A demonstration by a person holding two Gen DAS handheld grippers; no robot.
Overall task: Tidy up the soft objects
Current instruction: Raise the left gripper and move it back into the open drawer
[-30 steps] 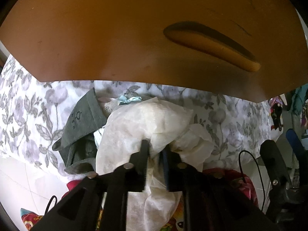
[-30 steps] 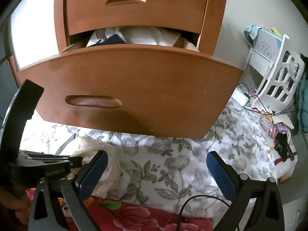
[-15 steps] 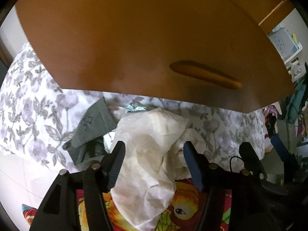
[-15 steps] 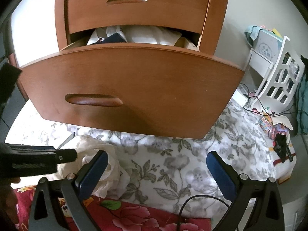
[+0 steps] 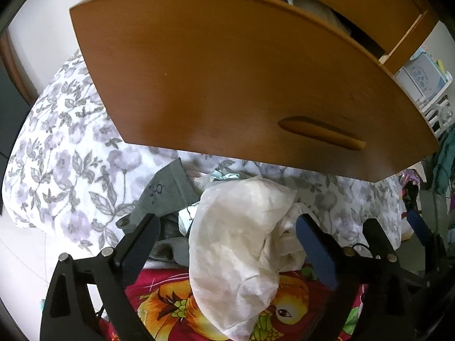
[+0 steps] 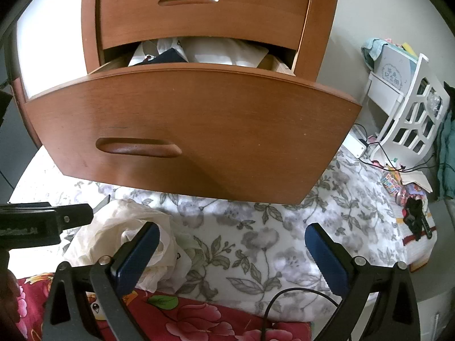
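Note:
A crumpled white thin cloth (image 5: 241, 227) lies on a pile on the floral quilt (image 5: 57, 156), partly over a grey garment (image 5: 165, 196). My left gripper (image 5: 227, 218) hovers just above it, its jaws still opening. The cloth sits between the blue pads (image 5: 315, 247) without being pressed. In the right wrist view the white cloth (image 6: 122, 227) shows at lower left, under the left gripper's black body (image 6: 42, 221). My right gripper (image 6: 231, 244) stands open over bare quilt (image 6: 256, 241), nothing between its fingers. The pulled-out wooden drawer (image 6: 193, 130) holds folded clothes (image 6: 199, 51).
The drawer front (image 5: 241, 85) overhangs the quilt close above the pile. A red flowered blanket (image 6: 199, 318) lies at the near edge with a black cable (image 6: 284, 295) on it. A white rack (image 6: 412, 108) and small clutter (image 6: 398, 184) stand at the right.
The left gripper let go of the white cloth, spread its jaws wide and rose back from it. The cloth stays on the pile. The right gripper has not moved.

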